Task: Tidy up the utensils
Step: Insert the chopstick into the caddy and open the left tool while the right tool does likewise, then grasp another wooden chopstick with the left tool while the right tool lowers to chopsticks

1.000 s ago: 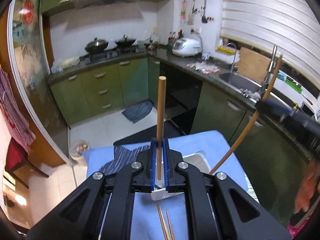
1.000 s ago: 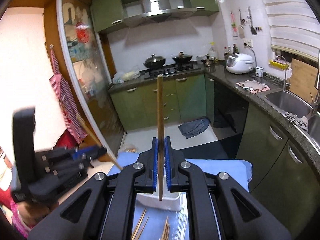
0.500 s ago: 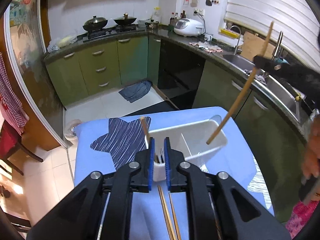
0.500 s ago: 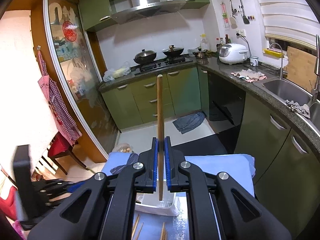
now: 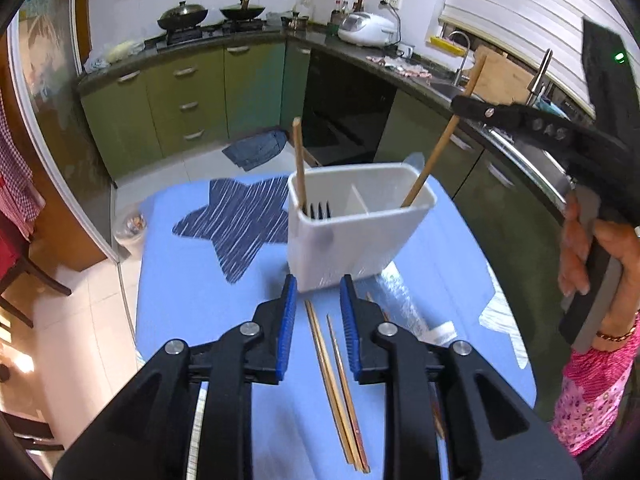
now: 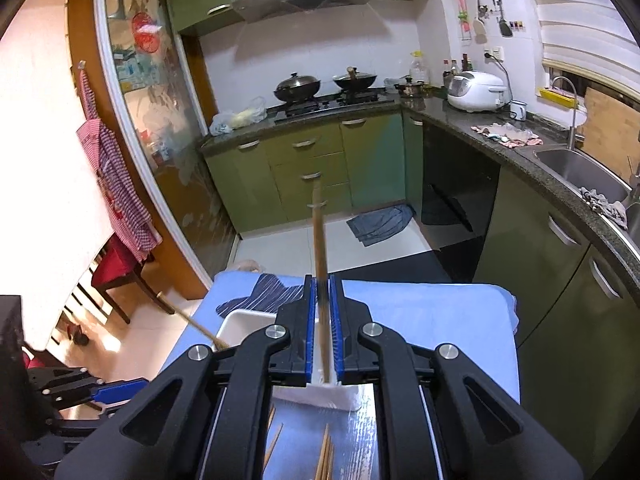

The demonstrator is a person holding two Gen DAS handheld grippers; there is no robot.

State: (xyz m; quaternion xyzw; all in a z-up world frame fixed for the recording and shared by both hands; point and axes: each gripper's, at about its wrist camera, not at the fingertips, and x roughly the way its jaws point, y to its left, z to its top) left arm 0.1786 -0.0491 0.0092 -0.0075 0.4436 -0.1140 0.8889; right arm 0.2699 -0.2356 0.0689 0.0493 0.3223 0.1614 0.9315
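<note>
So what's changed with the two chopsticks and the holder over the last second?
The left tongs let go of their chopstick: it now stands in the white holder beside the forks, and the jaws have just been opening, nothing between them. The right tongs lowered their chopstick until its tip dips into the holder's other end, pads on it. The loose chopsticks on the blue cloth stayed put.

Green cabinets (image 6: 308, 168), dark worktop (image 6: 460, 120), white wall tiles (image 6: 320, 52), pale floor tiles (image 5: 160, 184).

left tool (image 5: 318, 294): jaws just opening, empty; right tool (image 6: 323, 316): clamped
</note>
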